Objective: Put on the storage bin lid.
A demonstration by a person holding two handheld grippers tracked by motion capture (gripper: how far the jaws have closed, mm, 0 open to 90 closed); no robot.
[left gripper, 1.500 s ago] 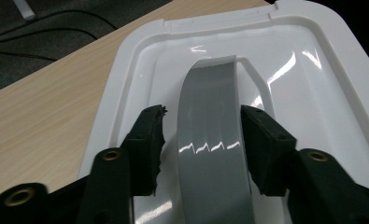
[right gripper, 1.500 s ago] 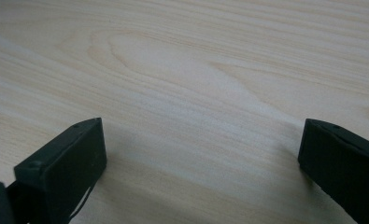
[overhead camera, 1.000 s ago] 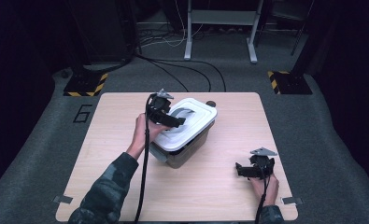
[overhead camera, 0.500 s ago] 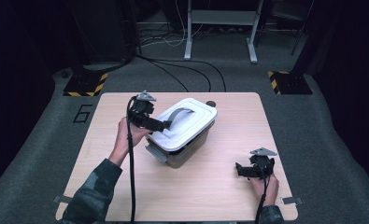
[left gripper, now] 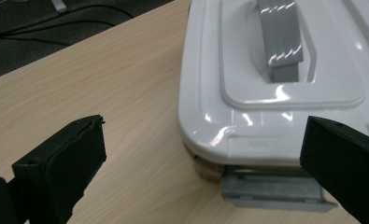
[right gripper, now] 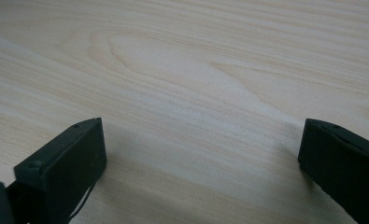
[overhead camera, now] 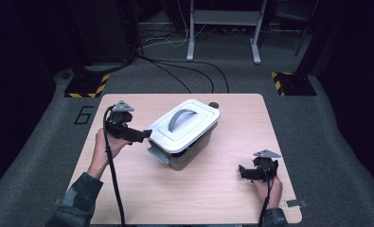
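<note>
We start at the left: our left gripper hangs just off the box's near-left corner, jaws spread wide w/ nothing between them. They've just been opening. In the left gripper view the white lid sits ahead and to the right of the jaws, its grey handle lying flat in the recess, and a grey latch hangs down at the box's front edge, just inside the right jaw. Lid looks seated on the box; we judge the latch as not yet snapped up, which is probably why the jaws point at that end.

The box stands mid-counter, turned at an angle, so both short ends are reachable from our side.

To the right, our right gripper rests low on the counter, well apart from the box, jaws also released and empty; the right gripper view gives bare wood grain between them. It's parked out of the way, leaving the left side room to work.
</note>
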